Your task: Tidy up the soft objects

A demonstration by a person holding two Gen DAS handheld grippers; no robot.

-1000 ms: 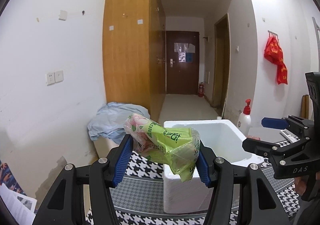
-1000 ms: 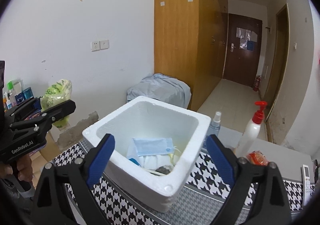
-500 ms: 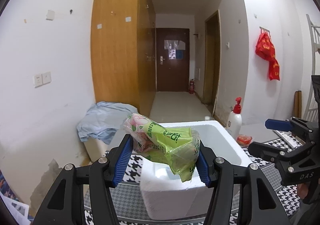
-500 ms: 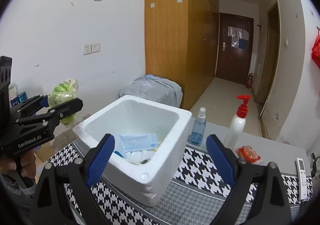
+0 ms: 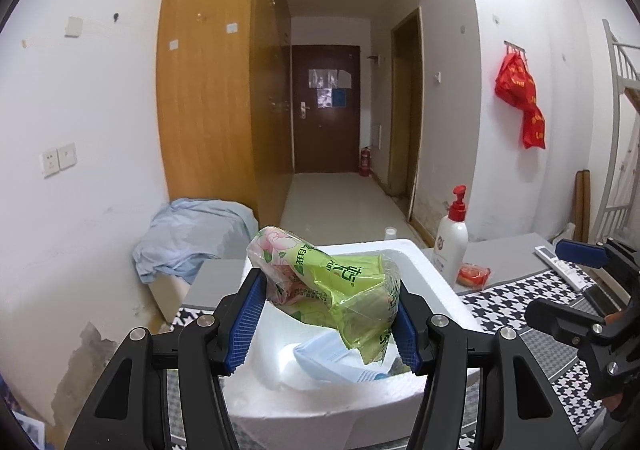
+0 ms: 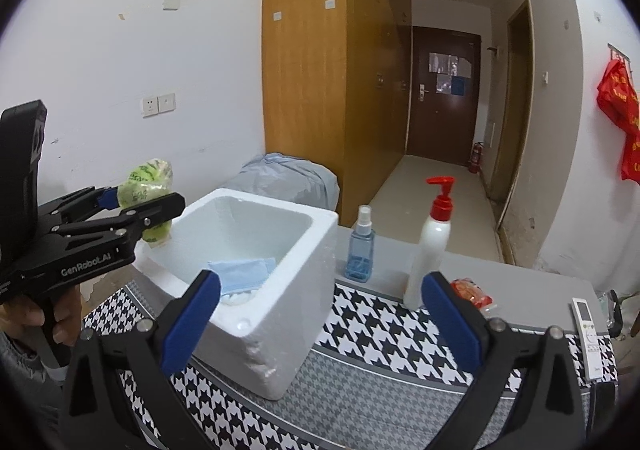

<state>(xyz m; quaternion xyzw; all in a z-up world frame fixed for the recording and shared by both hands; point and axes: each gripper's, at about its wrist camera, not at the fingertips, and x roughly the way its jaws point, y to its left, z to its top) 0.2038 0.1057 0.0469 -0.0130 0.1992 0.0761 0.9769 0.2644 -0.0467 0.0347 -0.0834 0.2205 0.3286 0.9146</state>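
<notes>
The left gripper [image 6: 136, 206], marked "GenRobot.AI", clamps a green pack [image 5: 332, 282] whose print is unreadable. The right gripper [image 6: 320, 314] has just been opening, empty, its jaws wide apart. The box [image 6: 280, 314] half hides a mask [image 6: 244, 274].

Remote control [image 6: 587, 330] buttons; door notices [image 5: 329, 87] illegible

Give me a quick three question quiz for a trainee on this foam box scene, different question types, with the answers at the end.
1. True or false: the left gripper holds the green tissue pack over the white foam box.
2. Which item already lies inside the box? A) remote control B) blue face mask C) spray bottle
3. Fill in: the right gripper is ____ and holds nothing.

Key: 1 true. 2 B, the blue face mask. 3 open.
</notes>
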